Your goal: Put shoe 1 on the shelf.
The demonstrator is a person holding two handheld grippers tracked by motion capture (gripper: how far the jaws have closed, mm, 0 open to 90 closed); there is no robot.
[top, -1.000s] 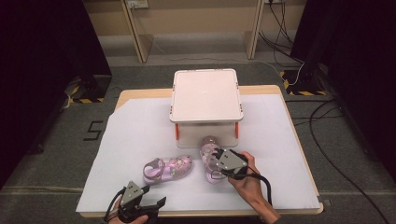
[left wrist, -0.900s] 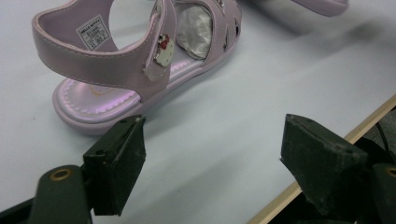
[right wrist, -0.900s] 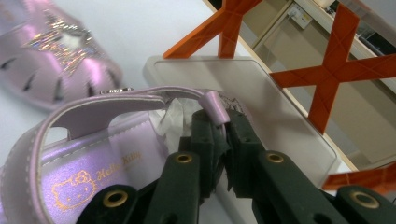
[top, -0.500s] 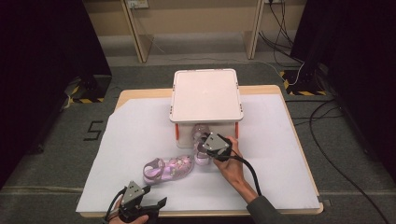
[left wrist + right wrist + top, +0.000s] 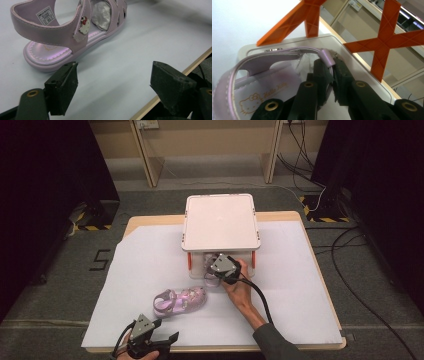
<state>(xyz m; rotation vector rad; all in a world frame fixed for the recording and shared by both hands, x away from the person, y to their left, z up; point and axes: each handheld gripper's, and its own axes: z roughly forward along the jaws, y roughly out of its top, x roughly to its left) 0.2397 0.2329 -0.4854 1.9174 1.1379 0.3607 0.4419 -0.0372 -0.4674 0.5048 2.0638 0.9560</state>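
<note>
High view: right tool (image 5: 216, 270) at the lower shelf of the white rack (image 5: 220, 222), carrying one sandal (image 5: 212, 265) under the top board. Right gripper view: jaws nearly closed, pinching the sandal's strap (image 5: 325, 58); they have just eased slightly apart. Second sandal (image 5: 180, 301) lies on the table (image 5: 300, 285), just ahead of the left tool (image 5: 150, 345), whose jaws stand wide open and empty.

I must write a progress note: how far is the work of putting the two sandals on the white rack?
None is placed yet. In hand: the right gripper has its fingers closed on the strap of one purple sandal, held at the lower shelf of the white rack. Left: the second sandal lies on the white sheet, beyond the open left gripper.
</note>
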